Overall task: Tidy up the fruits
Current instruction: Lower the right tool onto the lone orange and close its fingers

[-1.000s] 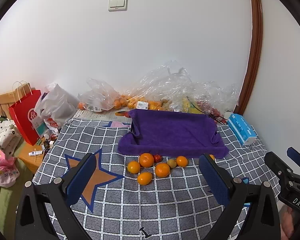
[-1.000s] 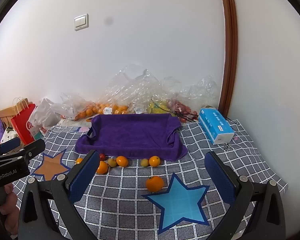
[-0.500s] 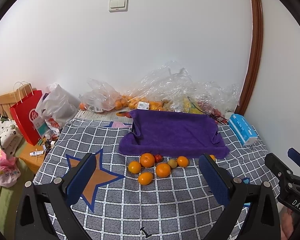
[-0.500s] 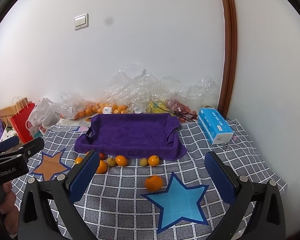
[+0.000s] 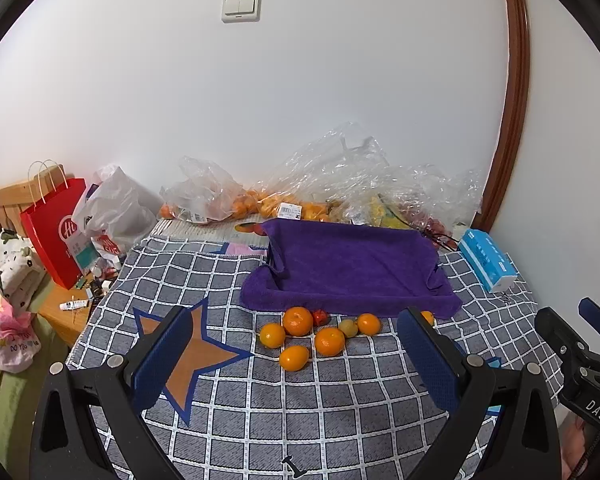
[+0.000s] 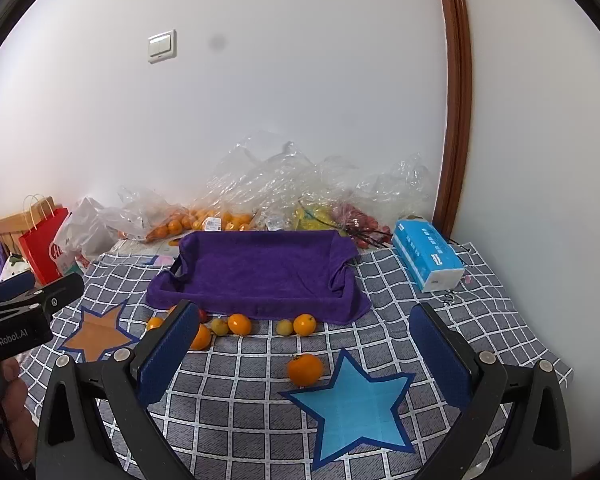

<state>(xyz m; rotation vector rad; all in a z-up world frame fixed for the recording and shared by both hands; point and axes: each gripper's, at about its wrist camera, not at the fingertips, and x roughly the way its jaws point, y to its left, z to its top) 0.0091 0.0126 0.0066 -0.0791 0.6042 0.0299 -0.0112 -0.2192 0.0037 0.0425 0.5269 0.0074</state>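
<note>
Several oranges (image 5: 297, 321), a small red fruit (image 5: 320, 317) and a yellow-green fruit (image 5: 348, 327) lie loose on the checked cloth (image 5: 340, 420), just in front of a tray draped in a purple towel (image 5: 352, 268). In the right wrist view one orange (image 6: 305, 369) lies apart, near a blue star patch (image 6: 354, 402), with more fruit (image 6: 239, 324) along the towel's (image 6: 260, 268) front edge. My left gripper (image 5: 296, 354) is open, held back from the fruit. Nothing is between the fingers of my right gripper (image 6: 304, 348), which is also open.
Clear plastic bags of oranges (image 5: 260, 204) and other fruit line the wall. A blue tissue pack (image 6: 426, 256) lies at the right. A red paper bag (image 5: 54, 232) and clutter stand off the left edge. An orange star patch (image 5: 192, 356) is at the left.
Both grippers have crept slightly forward toward the fruit; the fruit and towel have not moved.
</note>
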